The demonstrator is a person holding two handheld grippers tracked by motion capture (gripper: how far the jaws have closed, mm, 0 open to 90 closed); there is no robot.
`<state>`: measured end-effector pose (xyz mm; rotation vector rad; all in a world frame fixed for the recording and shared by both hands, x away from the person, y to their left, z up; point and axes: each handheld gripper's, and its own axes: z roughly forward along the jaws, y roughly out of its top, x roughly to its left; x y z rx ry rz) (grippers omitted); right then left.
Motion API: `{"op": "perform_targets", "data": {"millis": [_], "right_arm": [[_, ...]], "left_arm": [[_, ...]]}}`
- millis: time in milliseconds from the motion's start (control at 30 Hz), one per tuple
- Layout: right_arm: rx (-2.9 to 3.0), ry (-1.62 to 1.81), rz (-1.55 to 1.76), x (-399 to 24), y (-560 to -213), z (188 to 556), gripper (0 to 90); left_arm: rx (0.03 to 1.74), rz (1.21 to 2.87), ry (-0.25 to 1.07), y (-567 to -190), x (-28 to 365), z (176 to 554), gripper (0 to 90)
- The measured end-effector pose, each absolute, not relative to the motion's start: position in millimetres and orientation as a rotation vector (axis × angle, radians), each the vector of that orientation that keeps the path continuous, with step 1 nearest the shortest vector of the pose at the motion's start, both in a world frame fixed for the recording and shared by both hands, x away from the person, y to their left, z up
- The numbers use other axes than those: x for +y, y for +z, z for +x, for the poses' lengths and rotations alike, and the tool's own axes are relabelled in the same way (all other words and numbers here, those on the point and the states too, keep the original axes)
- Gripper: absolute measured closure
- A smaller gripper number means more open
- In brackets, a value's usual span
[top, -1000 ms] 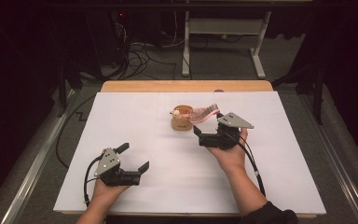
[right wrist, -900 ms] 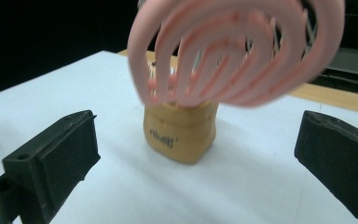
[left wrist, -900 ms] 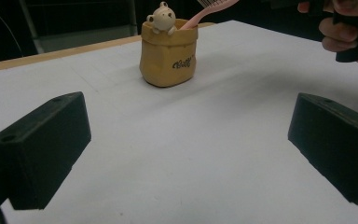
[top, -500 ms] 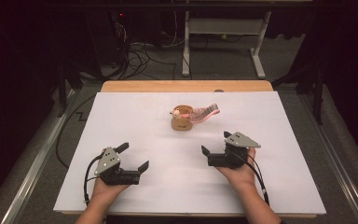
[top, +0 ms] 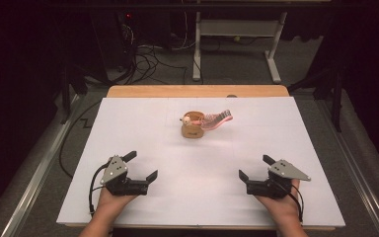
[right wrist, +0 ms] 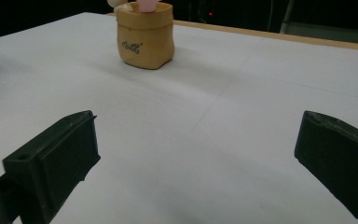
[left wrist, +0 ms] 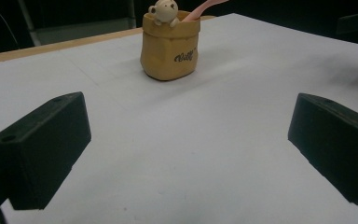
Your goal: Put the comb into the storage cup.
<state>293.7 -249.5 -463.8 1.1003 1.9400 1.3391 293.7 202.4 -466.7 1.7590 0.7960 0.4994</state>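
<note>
— Standing upright at mid-table toward the far edge: tan pouch-shaped holder, pink brush leaning out of it
— And resting near the front edge, well apart from it: left gripper and right gripper, both gaping wide, holding nothing

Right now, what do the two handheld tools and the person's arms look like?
Both are black two-jaw units with blocky, squared jaw tips. The left tool and the right tool each carry a grey three-cornered plate on top. A thin black cable trails from each, looping beside the wrist. The left forearm is bare where it shows, with no sleeve or glove; at the right, no sleeve shows past the hand.
</note>
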Motion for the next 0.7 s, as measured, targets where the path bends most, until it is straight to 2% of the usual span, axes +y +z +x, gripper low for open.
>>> {"op": "perform_targets", "data": {"millis": [300,700], "right_arm": [[1.803,1.39,1.157,-296.4,-455.9,275.2,0.2],[1.819,1.397,1.132,-289.8,-455.4,275.9,0.2]], "left_arm": [[0.793,1.767,0.486,-466.2,199.9,291.7,0.0],[0.799,1.758,0.486,-464.9,201.1,290.5,0.0]]}}
